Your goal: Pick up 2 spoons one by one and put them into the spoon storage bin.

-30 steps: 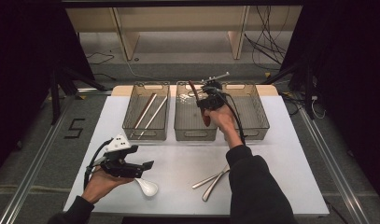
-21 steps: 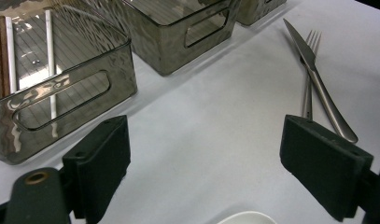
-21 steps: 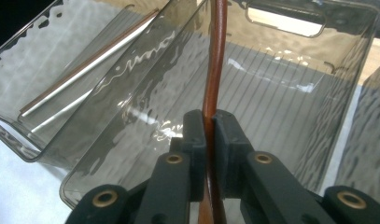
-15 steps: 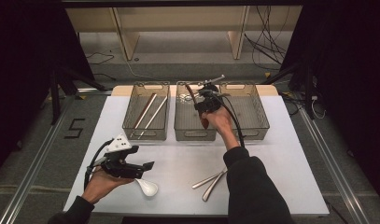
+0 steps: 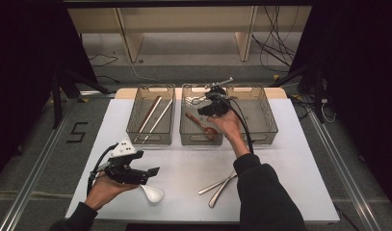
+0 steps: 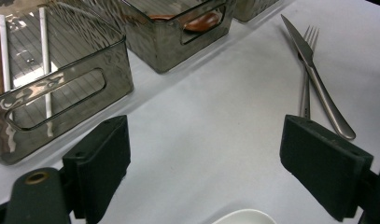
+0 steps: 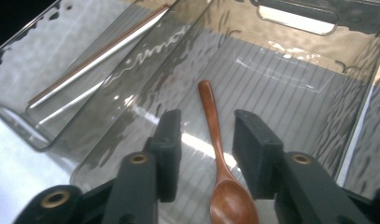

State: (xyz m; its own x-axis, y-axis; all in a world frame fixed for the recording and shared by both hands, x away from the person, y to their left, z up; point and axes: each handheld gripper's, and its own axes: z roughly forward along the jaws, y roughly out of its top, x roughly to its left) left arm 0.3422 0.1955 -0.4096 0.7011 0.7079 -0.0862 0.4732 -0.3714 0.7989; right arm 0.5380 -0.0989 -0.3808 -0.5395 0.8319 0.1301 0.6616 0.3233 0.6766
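Note:
A brown wooden spoon (image 5: 199,122) (image 7: 215,154) lies on the floor of the middle clear bin (image 5: 202,140). My right gripper (image 5: 205,109) (image 7: 207,119) hangs over that bin, pointing down. Its jaws have just been opening; the spoon shows between them but lies loose below, with no pad on it. My left gripper (image 5: 151,173) (image 6: 204,135) is held low at the front left, open wide with nothing between its jaws. Just in front of it a white ceramic spoon (image 5: 152,193) (image 6: 246,217) rests on the table.
The left bin (image 5: 150,139) holds chopsticks (image 5: 155,118) (image 7: 94,60); another bin (image 5: 256,115) stands at the right. A steel knife (image 6: 313,70) and fork (image 6: 305,88) lie together on the white table (image 5: 290,159) near my right forearm.
The right gripper's jaws have opened and the wooden spoon, held upright before, now lies on the floor of the middle bin. The left hand has stayed put.

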